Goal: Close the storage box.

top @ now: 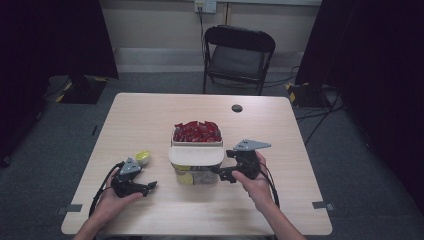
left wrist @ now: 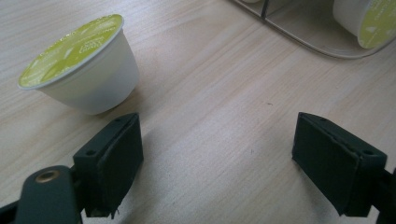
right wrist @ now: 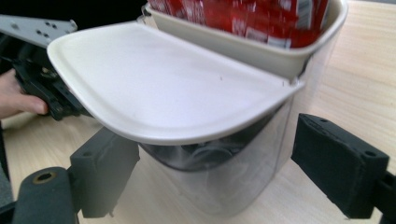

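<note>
A clear plastic container (top: 200,176) stands mid-table, with a cream lid flap (top: 196,155) folded out toward me and a top tray of red packets (top: 196,131). My right gripper (top: 223,174) sits at its right side, open. In the right gripper view the right gripper (right wrist: 217,172) has one pad on either side of the clear wall (right wrist: 233,177), under the lid flap (right wrist: 159,88); the pads do not press on it. My left gripper (top: 151,186) rests open on the table. A white capsule with a lime-green top (left wrist: 84,65) lies just beyond its left jaw, apart from it.
Another green-topped capsule (left wrist: 369,18) lies inside the container's base (left wrist: 299,37). A small dark hole (top: 237,108) marks the table's far side. A black folding chair (top: 237,55) stands behind the table. The left gripper (right wrist: 46,93) and a hand (right wrist: 18,100) show beyond the lid.
</note>
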Tool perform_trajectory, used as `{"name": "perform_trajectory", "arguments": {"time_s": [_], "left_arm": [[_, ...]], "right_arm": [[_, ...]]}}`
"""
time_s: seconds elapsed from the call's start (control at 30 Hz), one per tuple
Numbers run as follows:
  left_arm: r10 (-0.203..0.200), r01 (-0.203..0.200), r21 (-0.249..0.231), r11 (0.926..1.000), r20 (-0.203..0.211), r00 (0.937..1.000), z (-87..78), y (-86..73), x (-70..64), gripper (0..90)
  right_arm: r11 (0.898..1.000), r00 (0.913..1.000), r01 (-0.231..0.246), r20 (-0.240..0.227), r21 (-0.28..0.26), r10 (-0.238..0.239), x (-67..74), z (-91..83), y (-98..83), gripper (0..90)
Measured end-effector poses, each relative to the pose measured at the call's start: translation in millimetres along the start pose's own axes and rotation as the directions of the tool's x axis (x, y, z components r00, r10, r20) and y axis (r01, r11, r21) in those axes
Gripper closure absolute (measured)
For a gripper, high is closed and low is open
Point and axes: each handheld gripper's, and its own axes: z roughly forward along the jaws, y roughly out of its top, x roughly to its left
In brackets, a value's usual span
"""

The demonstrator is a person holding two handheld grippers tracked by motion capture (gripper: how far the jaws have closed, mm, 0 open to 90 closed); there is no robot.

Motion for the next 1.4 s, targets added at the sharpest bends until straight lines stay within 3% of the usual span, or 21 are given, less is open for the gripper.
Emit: {"name": "perform_trajectory", "arguments": {"time_s": [0.93,1.33,1.4], "left_arm": [[0.001,-0.001,-0.002,1.0000,0.005,1.0000,0.3,0.0,0.4,15.7],[0.002,-0.002,0.000,1.0000,0.006,1.0000,0.2,0.0,0.6,15.6],[0.003,-0.003,0.002,1.0000,0.004,1.0000,0.0,0.2,0.7,15.6]], "right_arm": [[0.998,0.9987,-0.005,0.051,0.057,0.002,-1.3,8.0,-33.0,15.5],[0.999,0.9939,-0.045,0.102,0.031,0.042,-14.9,-13.7,-41.0,15.5],[0.998,0.9898,-0.053,0.134,0.020,0.050,-21.4,-19.4,-42.0,15.5]]}}
